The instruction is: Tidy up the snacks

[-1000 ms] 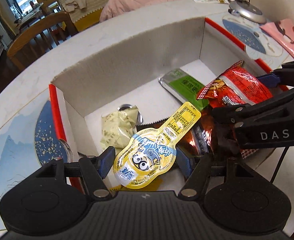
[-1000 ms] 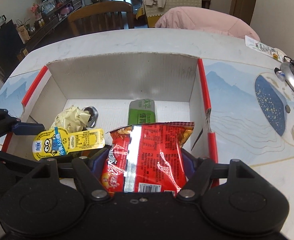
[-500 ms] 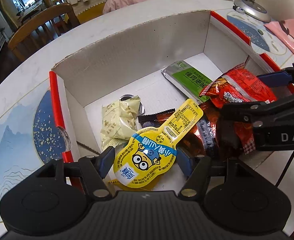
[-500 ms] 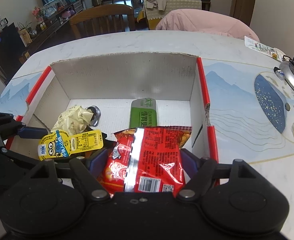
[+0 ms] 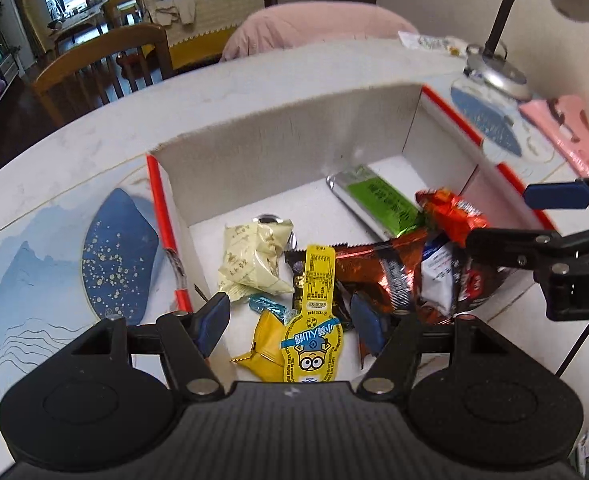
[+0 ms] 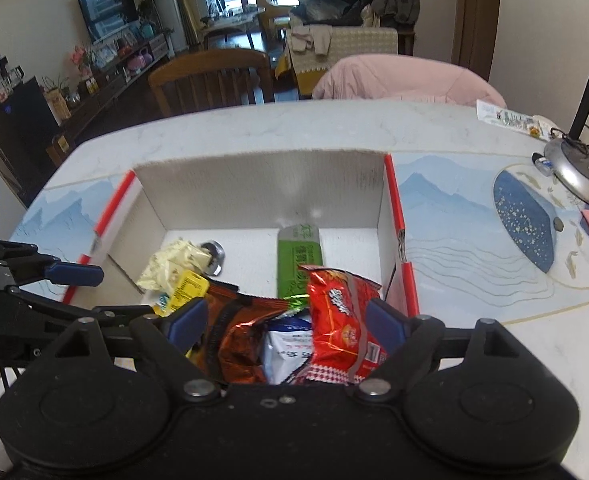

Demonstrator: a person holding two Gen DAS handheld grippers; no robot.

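Observation:
An open cardboard box (image 5: 294, 136) with red-edged flaps holds the snacks; it also shows in the right wrist view (image 6: 262, 188). The yellow Minions pouch (image 5: 312, 320) lies on the box floor between the fingers of my open left gripper (image 5: 290, 320). The red chip bag (image 6: 342, 316) lies in the box between the fingers of my open right gripper (image 6: 284, 320); it also shows in the left wrist view (image 5: 450, 212). A brown foil bag (image 5: 378, 268), a cream wrapper (image 5: 254, 256), a green packet (image 5: 378, 196) and a yellow candy (image 5: 264, 354) also lie inside.
The box stands on a marble table with blue printed placemats (image 5: 118, 248). A desk lamp (image 6: 578, 164) and a pink packet (image 5: 566, 128) are at the right. A wooden chair (image 6: 214, 80) and a pink cushioned seat (image 6: 402, 80) stand beyond the far edge.
Both grippers opened and let go: the Minions pouch dropped to the box floor and the red chip bag fell into the box. Both grippers pulled back and up.

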